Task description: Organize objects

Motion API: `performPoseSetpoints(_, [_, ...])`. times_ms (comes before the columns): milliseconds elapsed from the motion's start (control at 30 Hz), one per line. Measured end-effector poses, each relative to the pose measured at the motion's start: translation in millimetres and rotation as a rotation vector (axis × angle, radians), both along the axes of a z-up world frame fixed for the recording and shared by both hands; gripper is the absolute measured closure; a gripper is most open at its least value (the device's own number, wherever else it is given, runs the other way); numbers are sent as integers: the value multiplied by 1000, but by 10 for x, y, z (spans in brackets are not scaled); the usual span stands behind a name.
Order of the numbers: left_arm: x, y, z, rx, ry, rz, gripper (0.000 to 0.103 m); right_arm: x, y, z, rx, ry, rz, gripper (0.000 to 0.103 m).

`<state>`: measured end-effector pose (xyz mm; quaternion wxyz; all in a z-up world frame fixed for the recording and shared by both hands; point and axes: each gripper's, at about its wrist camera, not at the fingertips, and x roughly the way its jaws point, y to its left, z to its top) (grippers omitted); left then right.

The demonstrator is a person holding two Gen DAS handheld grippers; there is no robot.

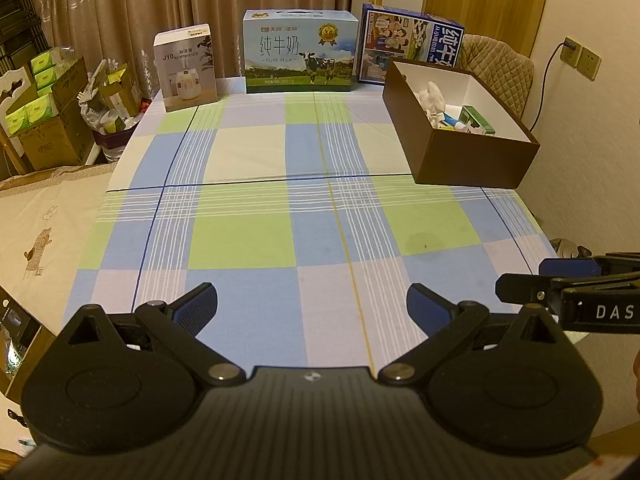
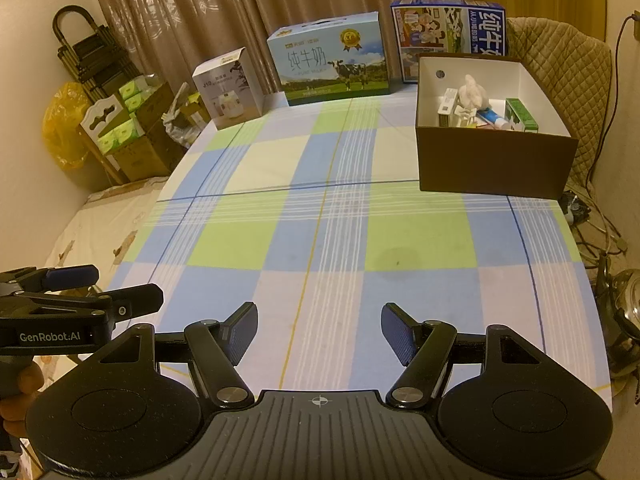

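A brown box with a white inside [image 1: 472,156] [image 2: 492,160] stands at the right of the checked tablecloth [image 1: 280,216] [image 2: 320,240]. In it lie a green carton [image 2: 520,115], a tube [image 2: 494,119], a white crumpled thing [image 2: 472,92] and other small items. My left gripper [image 1: 312,304] is open and empty above the near edge of the table. My right gripper [image 2: 318,328] is open and empty beside it. Each gripper shows at the side of the other's view: the right one [image 1: 550,278], the left one [image 2: 116,284].
At the far edge stand a white humidifier box [image 1: 186,68], a light-blue milk carton case [image 1: 300,52] and a dark-blue milk case [image 1: 408,40]. Cardboard boxes with green packs [image 1: 44,112] sit on the floor at left. A quilted chair [image 2: 560,80] is behind the brown box.
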<state>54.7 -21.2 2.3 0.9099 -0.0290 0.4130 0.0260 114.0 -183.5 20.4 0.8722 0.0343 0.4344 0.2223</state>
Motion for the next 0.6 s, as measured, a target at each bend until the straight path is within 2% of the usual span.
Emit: performPoseSetpoints(600, [86, -46, -17, 2, 3, -11, 3, 39, -30, -15, 2, 9, -7, 37])
